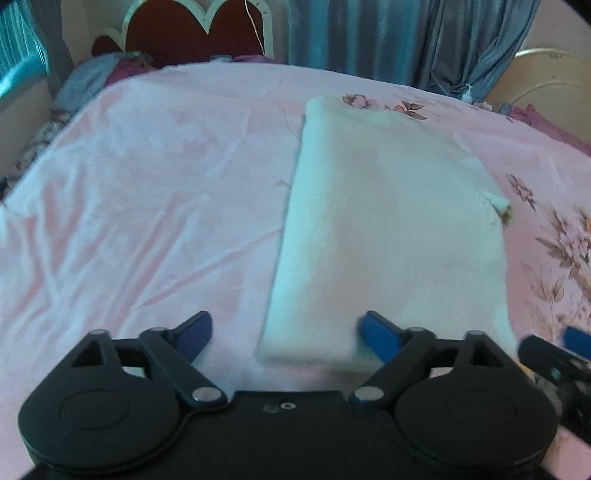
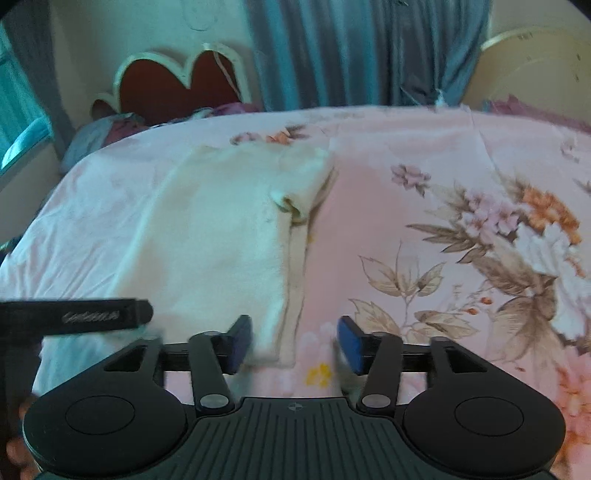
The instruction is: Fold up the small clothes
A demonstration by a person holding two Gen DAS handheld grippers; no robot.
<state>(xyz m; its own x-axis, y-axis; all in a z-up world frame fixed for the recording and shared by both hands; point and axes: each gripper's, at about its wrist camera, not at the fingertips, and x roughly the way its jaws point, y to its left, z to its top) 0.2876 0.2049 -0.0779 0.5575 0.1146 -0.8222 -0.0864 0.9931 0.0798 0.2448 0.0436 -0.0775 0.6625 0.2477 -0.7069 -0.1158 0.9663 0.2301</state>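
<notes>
Pink floral bedsheet point(image 1: 129, 192) covers the bed from edge to edge; behind it stand blue-grey curtains point(image 1: 369, 33) and a dark red headboard point(image 1: 188, 33) with a pale scalloped frame; crumpled bedding lies bunched at the far left corner. On the sheet lies the white garment point(image 1: 388, 221), folded into a long, flat rectangle that runs away from the cameras; a small tab of cloth sticks out from its right edge, partway along.

Left gripper point(image 1: 286, 334) hangs over the near left corner of the garment; its jaws are spread wide and grip nothing, though the right blue pad overlaps the near edge of the cloth in this view; whether it touches is unclear. Right gripper point(image 2: 295, 343) sits at the garment's near right corner; its jaws are parted too, with the cloth's corner between them but not pinched. Both views are slightly blurred.
</notes>
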